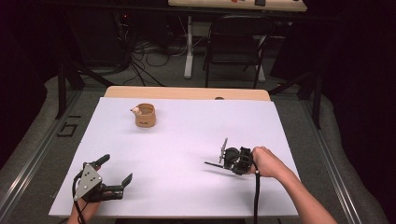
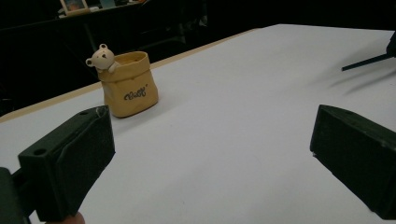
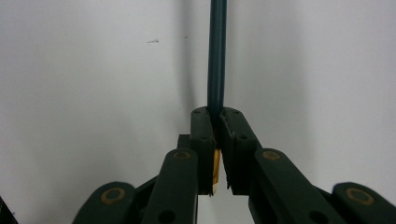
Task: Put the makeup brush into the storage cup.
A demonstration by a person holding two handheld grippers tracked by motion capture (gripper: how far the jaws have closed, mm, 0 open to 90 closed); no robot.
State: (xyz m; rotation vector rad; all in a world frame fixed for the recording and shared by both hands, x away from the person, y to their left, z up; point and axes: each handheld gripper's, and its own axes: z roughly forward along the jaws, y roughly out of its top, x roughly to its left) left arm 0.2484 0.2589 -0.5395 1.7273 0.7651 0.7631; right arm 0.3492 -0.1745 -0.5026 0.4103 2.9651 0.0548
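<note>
While our right gripper (image 3: 217,140) pinches a slim dark-green pencil (image 3: 217,56) above the white table sheet (image 1: 187,140), our left gripper (image 2: 210,154) rests spread, facing a tan bear-trimmed pouch-shaped cup (image 2: 129,86).

A pot (image 1: 145,115) stands on the worktop (image 1: 187,135) toward its far left, a small bear figure (image 1: 135,111) on its left rim. The left hand-held gripper (image 1: 117,173) lies at the near left corner. The right hand-held gripper (image 1: 219,164), right of centre, holds a pencil (image 3: 217,56) pointing left, above the worktop.
</note>
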